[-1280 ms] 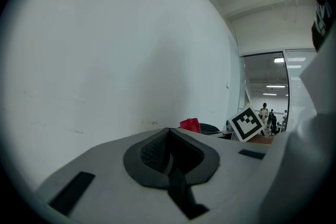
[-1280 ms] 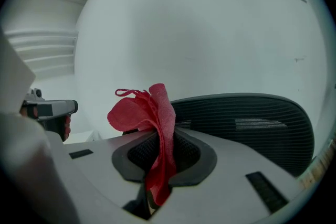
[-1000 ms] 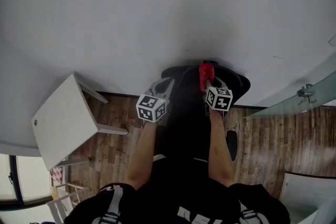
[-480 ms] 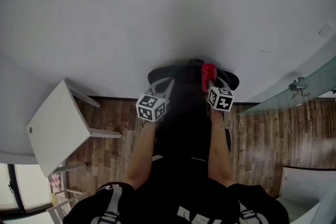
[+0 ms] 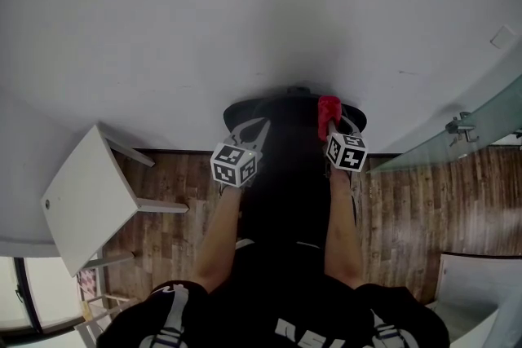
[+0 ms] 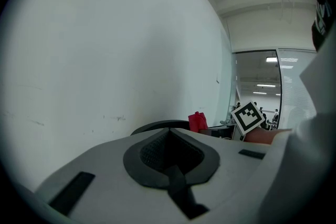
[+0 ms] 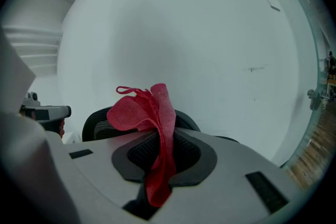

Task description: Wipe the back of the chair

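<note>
The chair back (image 5: 273,105) shows as a dark curved rim directly in front of the person, its top edge just ahead of both grippers and close to the white wall (image 5: 245,12). The right gripper view shows mesh inside a stiff frame. I judge that the mesh will give under pressure while the rim stays firm. The base is hidden, so the chair may roll or swivel when pushed. The rim is the sensible place to steady it.

The red cloth (image 5: 328,108) is pinched in the right gripper (image 5: 337,125). A loose tuft stands above the jaws and a tail hangs below. It looks soft, light and floppy, so the tuft has to be pressed flat to wipe well. The cloth sits at the rim's right end. Whether it touches the chair is hard to tell.

The left gripper (image 5: 251,126) has its jaws pressed together on nothing and hovers near the left of the rim.

Room is tight behind the chair against the wall. A white table (image 5: 86,196) stands well apart to the left and a glass partition (image 5: 481,134) to the right. Sideways strokes along the rim have free room.
</note>
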A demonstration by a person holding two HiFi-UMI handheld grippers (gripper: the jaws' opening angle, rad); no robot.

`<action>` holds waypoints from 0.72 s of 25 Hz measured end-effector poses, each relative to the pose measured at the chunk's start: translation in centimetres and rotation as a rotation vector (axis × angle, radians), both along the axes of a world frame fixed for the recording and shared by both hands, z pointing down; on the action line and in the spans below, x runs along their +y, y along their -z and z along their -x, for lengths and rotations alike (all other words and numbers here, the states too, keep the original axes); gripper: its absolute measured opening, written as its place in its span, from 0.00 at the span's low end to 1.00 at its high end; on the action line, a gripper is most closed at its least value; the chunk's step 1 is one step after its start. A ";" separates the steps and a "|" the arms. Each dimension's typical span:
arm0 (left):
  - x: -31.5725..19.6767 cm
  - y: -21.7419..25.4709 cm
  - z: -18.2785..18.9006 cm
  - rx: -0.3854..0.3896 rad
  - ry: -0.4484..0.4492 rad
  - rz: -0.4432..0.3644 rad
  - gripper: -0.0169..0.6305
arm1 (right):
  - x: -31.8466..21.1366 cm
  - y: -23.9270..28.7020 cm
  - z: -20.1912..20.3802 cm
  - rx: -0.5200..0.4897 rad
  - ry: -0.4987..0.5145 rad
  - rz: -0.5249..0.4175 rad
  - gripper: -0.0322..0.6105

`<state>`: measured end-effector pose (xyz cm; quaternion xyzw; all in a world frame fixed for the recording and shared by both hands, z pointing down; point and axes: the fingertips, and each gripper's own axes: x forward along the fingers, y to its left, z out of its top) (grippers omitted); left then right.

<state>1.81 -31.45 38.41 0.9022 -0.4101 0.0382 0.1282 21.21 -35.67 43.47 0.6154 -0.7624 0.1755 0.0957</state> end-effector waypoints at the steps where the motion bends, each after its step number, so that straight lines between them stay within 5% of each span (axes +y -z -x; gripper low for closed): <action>1: 0.0 0.1 0.0 -0.001 -0.001 -0.001 0.06 | 0.1 0.0 -0.3 0.001 -0.007 0.000 0.16; 18: 3.1 0.4 2.2 -0.006 -0.010 0.000 0.06 | 3.7 -0.4 -3.3 -0.022 -0.181 0.026 0.16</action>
